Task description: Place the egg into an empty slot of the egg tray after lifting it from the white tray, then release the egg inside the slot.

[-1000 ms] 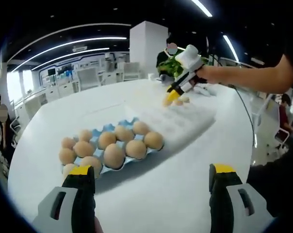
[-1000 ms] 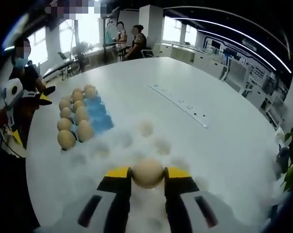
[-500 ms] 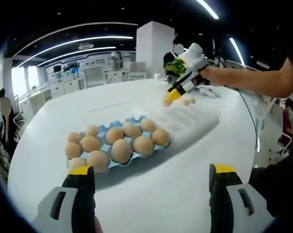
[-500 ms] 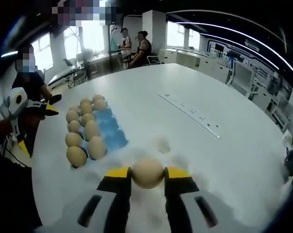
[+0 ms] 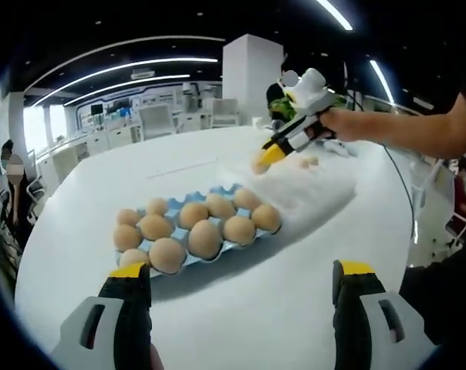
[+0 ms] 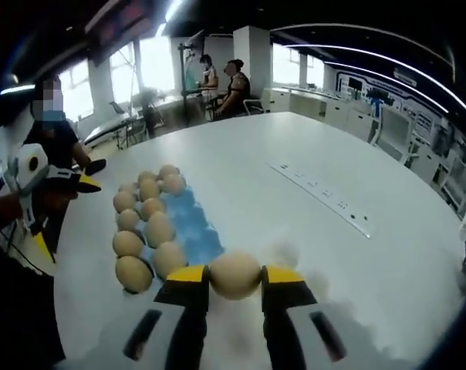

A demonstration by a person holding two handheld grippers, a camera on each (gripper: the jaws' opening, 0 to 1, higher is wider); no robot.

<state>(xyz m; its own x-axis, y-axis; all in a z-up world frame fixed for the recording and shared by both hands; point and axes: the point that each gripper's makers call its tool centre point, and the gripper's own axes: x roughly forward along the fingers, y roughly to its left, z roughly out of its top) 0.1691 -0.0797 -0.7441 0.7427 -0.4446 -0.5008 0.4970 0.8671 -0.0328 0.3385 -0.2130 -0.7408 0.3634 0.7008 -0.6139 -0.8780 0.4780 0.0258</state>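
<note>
Egg (image 6: 235, 275): pinched between the yellow-tipped jaws of my right gripper (image 6: 234, 277), carried in the air. Its long axis lies roughly crosswise, from jaw to jaw; I cannot tell which end is the blunt one. In the left gripper view it shows as a pale lump at the tip of that same gripper (image 5: 262, 159), above the near end of the white tray (image 5: 314, 189).

Change over the last second: the blue egg tray (image 6: 188, 231) has come from the left middle of the right gripper view to sit just ahead and left of the jaws, and the white tray's dimples have dropped almost out from under them. I judge the lift done and the carry about halfway, the egg now near the tray's edge.

Egg tray: two rows of brown eggs along one long side; the bare blue slots (image 6: 194, 223) along the side nearer my right gripper look free. I would aim there.

Left gripper (image 5: 241, 308): jaws spread wide, holding nothing, hovering over the white table (image 5: 295, 270) just short of the egg tray (image 5: 183, 258).

Two remaining eggs (image 5: 308, 162) rest on the white tray.
</note>
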